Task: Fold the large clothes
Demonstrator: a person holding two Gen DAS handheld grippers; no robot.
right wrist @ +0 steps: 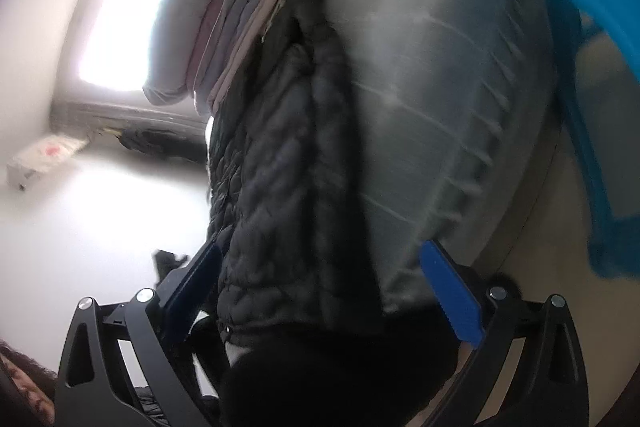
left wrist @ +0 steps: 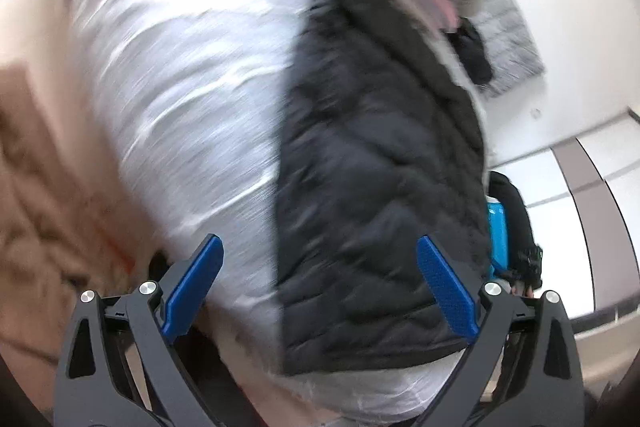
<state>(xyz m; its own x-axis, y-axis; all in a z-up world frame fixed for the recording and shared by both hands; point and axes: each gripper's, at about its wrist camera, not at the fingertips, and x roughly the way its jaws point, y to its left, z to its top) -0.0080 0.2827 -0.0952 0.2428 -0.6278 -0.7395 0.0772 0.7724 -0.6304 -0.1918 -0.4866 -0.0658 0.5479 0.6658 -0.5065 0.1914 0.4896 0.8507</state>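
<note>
A black quilted puffer jacket lies stretched out on a surface covered with shiny white plastic sheet. My left gripper is open, its blue pads spread wide over the jacket's near end, nothing between them. In the right wrist view the same jacket runs along the edge of the covered surface. My right gripper is open too, its blue pads either side of the jacket's near end. Both views are motion-blurred.
A tan fabric heap lies left of the sheet. A folded stack of pink and grey textiles sits at the jacket's far end. A blue plastic object is at the right. A bright window and white floor lie beyond.
</note>
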